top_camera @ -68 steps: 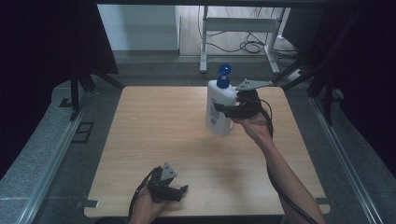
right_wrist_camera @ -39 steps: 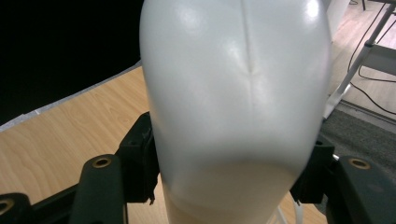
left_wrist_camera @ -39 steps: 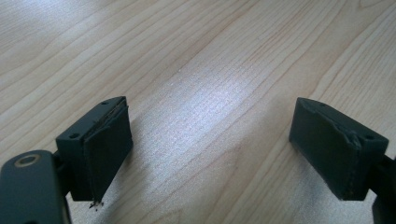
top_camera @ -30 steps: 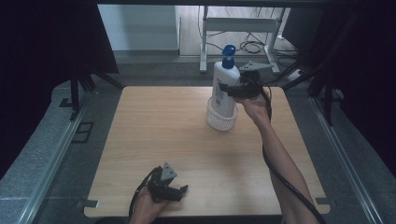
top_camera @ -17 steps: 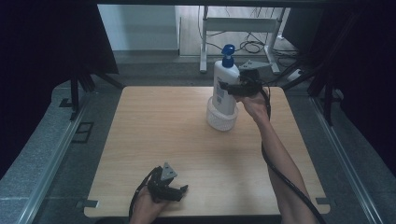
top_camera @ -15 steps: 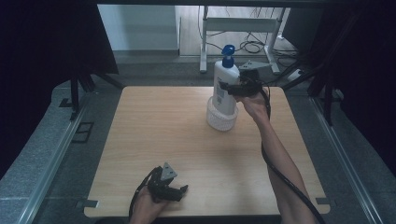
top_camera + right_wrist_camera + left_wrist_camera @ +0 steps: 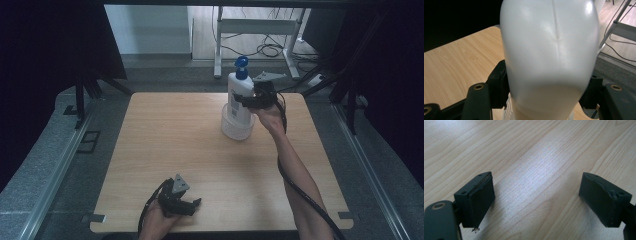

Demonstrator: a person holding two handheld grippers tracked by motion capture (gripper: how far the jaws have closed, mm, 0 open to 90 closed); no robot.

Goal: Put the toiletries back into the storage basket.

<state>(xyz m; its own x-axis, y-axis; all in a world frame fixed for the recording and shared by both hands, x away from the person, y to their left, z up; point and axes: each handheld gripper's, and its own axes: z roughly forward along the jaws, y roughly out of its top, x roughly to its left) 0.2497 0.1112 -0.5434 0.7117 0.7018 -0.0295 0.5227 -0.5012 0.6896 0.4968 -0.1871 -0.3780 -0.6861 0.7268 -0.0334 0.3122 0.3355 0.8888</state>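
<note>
A white pump bottle (image 7: pixel 239 92) with a blue pump head (image 7: pixel 241 62) stands upright at the far right of the wooden table (image 7: pixel 175 135). Its lower end sits in or just above a clear round cup (image 7: pixel 237 127); I cannot tell whether they touch. My right gripper (image 7: pixel 252 100) is shut on the bottle's middle from the right. The right gripper view has the bottle (image 7: pixel 549 50) close up between the jaws of that gripper (image 7: pixel 546 92). My left gripper (image 7: pixel 192 206) rests near the table's front edge. It is open (image 7: pixel 536 200), with bare wood between its pads (image 7: pixel 477 200).
Dark curtains hang on both sides of the table. Behind its far edge are a grey floor, a white metal frame (image 7: pixel 260 30) and loose cables (image 7: pixel 270 50). Bare wood lies between the two grippers.
The right gripper has raised the bottle and set it more upright than 2.3 s ago, so the clear cup shows at its base. Over the last half second it barely moved. The left gripper stayed put.
</note>
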